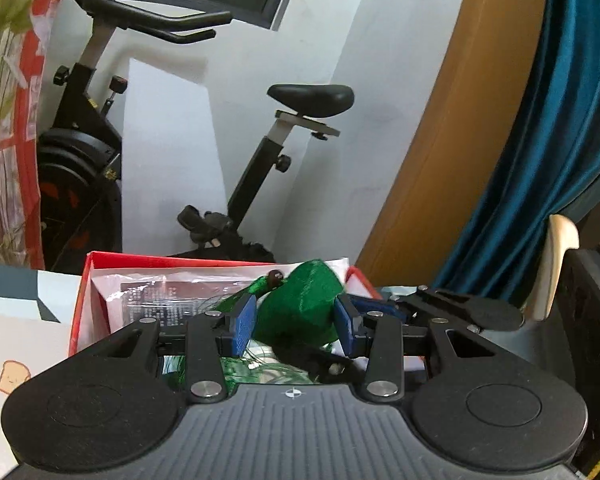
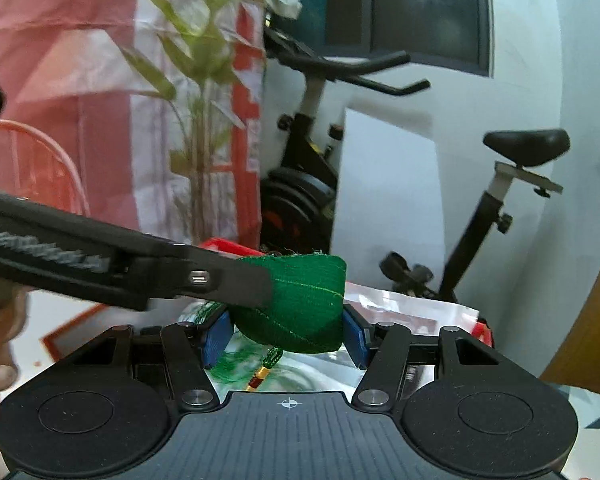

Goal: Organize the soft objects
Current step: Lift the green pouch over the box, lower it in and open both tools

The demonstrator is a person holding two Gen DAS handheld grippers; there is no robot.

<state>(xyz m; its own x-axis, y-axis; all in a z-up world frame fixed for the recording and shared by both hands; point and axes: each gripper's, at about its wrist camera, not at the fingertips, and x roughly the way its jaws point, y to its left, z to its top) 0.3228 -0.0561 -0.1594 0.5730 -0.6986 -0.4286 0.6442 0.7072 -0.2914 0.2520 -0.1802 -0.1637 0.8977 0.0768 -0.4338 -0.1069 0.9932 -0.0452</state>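
A green fabric sachet (image 1: 300, 304) with a tassel and a brown bead (image 1: 275, 275) sits between the blue pads of my left gripper (image 1: 296, 322), above an open red box (image 1: 85, 280). In the right wrist view the same green sachet (image 2: 300, 304) is between the pads of my right gripper (image 2: 286, 334), and the left gripper's finger (image 2: 236, 284) presses on its left side. Both grippers are shut on the sachet. Its green tassel with a gold and red knot (image 2: 264, 372) hangs below.
The red box holds clear plastic packets with printed paper (image 1: 172, 292). A patterned white box (image 1: 16, 320) lies at the left. An exercise bike (image 1: 260, 168), a wooden door (image 1: 460, 120), a blue curtain (image 1: 548, 160), a plant (image 2: 196, 80) and a chair (image 1: 556, 264) stand around.
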